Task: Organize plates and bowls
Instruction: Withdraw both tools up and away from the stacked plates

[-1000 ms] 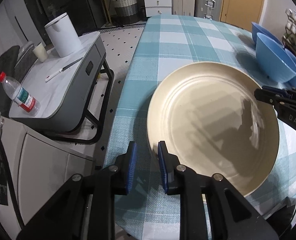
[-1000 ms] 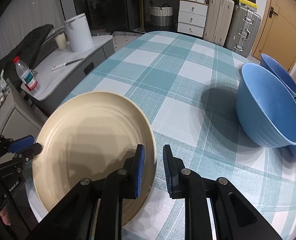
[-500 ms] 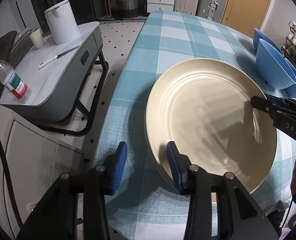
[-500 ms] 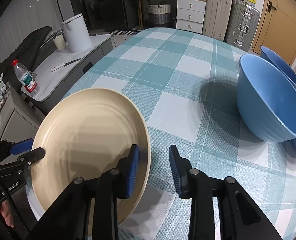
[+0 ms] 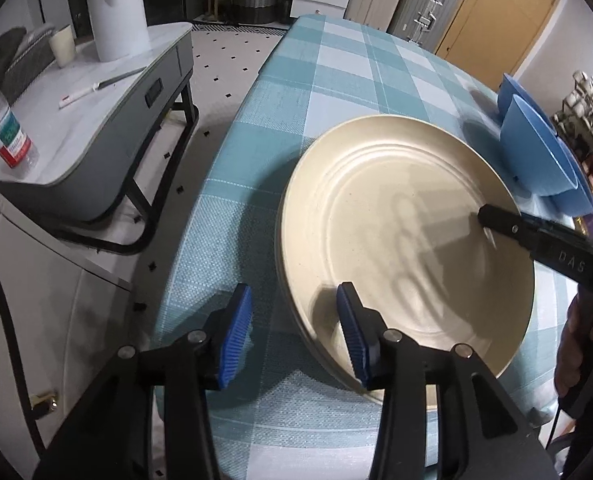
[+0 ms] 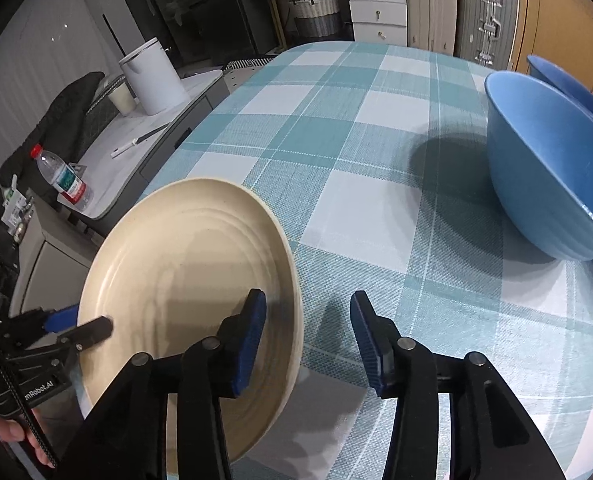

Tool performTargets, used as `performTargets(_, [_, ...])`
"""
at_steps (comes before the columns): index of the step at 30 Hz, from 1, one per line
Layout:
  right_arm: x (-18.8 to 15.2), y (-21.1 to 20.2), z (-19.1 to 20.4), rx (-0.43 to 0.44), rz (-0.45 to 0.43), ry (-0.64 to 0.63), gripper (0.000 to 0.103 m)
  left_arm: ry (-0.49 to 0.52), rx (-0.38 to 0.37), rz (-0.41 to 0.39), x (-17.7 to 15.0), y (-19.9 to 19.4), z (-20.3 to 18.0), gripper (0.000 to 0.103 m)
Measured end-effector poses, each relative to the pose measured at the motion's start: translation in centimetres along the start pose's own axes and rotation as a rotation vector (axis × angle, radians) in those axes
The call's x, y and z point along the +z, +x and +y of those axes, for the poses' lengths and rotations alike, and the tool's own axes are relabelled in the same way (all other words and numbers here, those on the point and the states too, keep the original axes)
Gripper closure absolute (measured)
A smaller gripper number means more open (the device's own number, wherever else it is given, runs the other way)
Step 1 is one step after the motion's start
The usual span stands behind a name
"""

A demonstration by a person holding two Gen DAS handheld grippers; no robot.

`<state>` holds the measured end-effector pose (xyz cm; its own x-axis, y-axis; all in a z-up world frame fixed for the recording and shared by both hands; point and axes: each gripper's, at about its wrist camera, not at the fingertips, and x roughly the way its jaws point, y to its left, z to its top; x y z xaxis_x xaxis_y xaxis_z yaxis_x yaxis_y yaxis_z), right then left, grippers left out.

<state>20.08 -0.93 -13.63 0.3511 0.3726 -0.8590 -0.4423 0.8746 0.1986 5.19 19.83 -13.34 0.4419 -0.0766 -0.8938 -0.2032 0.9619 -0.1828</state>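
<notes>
A round cream plate [image 5: 396, 232] with concentric ridges lies near the table's corner, blue bowls [image 6: 544, 184] clustered well apart.

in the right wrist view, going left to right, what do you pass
left gripper → water bottle → white canister → cream plate → right gripper → blue bowl

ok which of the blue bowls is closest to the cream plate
The front blue bowl, the one fully in view beside the cream plate. The other blue bowl sits behind it, mostly hidden.

One plate [image 5: 408, 236], two bowls [image 6: 544, 176]
</notes>
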Motion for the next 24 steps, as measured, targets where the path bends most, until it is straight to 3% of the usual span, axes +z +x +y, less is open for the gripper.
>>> performTargets(6, [-0.1, 0.3, 0.2, 0.035, 0.012, 0.013, 0.056, -0.013, -0.084, 0.019, -0.2, 0.3, -0.8, 0.059])
performTargets(10, [-0.2, 0.6, 0.1, 0.09, 0.029, 0.04, 0.056, -0.024, -0.073, 0.024, 0.0, 0.4, -1.1, 0.058])
performTargets(14, [-0.2, 0.5, 0.7, 0.098, 0.029, 0.021, 0.064, -0.023, -0.072, 0.033, 0.1, 0.5, -1.3, 0.058])
performTargets(24, [0.5, 0.4, -1.0, 0.072, 0.02, 0.053, 0.064, 0.005, -0.08, 0.048, 1.6, 1.6, -3.2, 0.058])
